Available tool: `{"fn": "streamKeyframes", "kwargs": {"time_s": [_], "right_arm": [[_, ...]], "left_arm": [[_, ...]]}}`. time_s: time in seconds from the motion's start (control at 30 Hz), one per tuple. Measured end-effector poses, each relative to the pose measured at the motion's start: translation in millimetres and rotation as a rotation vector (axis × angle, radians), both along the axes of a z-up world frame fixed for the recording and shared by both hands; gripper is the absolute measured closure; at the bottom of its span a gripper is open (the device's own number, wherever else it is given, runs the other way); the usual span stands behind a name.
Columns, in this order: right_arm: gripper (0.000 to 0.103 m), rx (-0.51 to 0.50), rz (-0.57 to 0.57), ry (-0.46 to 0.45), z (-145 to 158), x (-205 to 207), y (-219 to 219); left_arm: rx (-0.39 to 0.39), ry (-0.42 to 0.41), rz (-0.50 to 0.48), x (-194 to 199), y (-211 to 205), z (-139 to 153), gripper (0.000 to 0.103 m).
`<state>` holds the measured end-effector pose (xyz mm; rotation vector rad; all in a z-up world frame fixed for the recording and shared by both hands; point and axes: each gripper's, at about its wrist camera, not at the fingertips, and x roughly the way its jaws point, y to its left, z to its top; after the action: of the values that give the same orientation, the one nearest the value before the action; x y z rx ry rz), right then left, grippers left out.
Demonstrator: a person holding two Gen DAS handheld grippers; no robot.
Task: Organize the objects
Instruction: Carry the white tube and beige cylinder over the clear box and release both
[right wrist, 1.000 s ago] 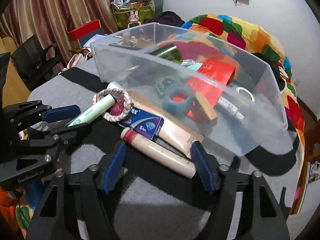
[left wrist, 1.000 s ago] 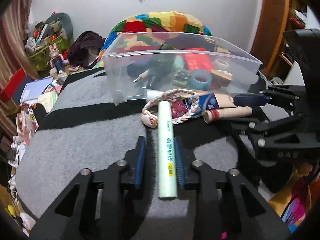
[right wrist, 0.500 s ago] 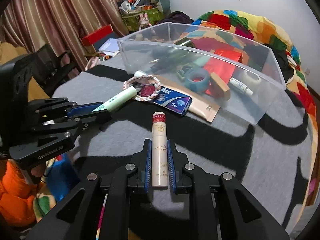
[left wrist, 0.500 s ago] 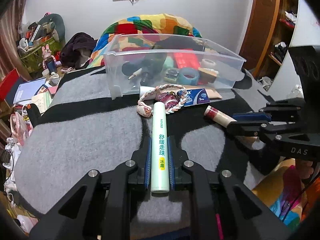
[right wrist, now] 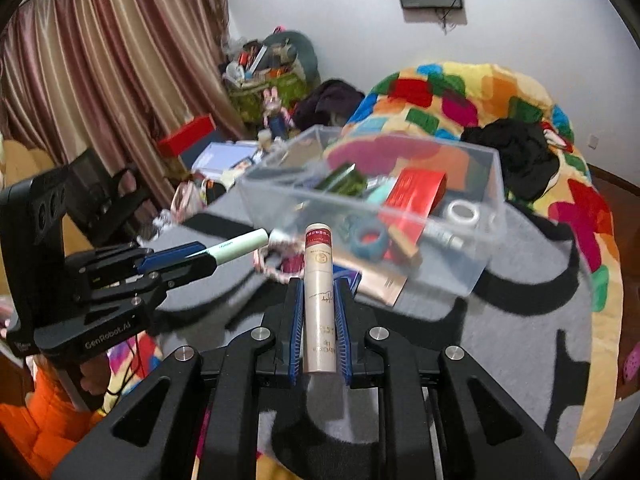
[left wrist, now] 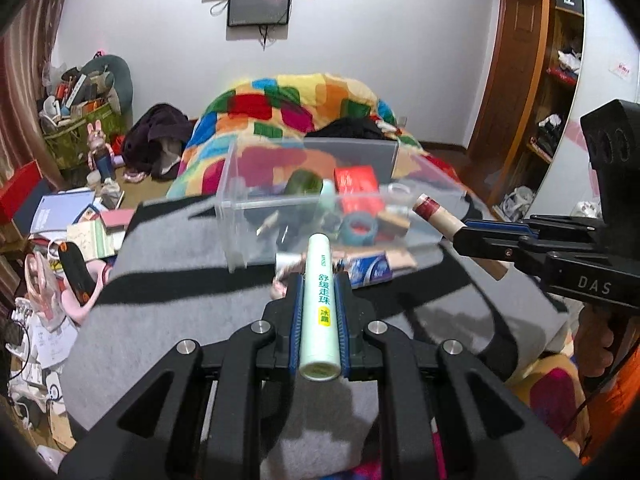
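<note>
While the left wrist view looked toward the clear plastic bin [left wrist: 340, 204], the left gripper [left wrist: 320, 312] was pinching a pale green roll-on tube [left wrist: 320, 308] lengthwise between its blue pads, clear of the grey blanket [left wrist: 168, 292]. At right, the right gripper [left wrist: 496, 236] carried a beige tube with a dark red cap [left wrist: 440, 216] near the bin's rim. Done well, the step called for carrying each tube over the rim before letting go.

In the right wrist view, the right gripper [right wrist: 318, 316] was clamped on the beige tube [right wrist: 318, 300], its cap pointing at the bin [right wrist: 400, 208]. The left gripper [right wrist: 188, 258] held its green tube [right wrist: 240, 244] beside it, short of the bin. A braided bracelet [right wrist: 276, 264] and a blue packet [right wrist: 352, 276] lay below on the blanket.
</note>
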<state>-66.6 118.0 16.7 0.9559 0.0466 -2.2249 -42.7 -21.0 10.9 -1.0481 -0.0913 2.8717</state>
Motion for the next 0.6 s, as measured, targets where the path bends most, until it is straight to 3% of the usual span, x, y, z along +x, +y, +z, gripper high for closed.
{"fn": "streamKeyframes", "kwargs": {"time_s": [0.3,0.6], "right_arm": [[0.089,-0.055,-0.059,0.028,21.4,-17.8,5.4],[0.089,-0.040,-0.138,0.036,23.0,-45.3,5.4]], "left_arm": [[0.012,0.064,0.010,-19.0,-4.5,26.8,0.088],[0.036,0.033,0.002,-59.2,-3.4,26.0,0.088]]}}
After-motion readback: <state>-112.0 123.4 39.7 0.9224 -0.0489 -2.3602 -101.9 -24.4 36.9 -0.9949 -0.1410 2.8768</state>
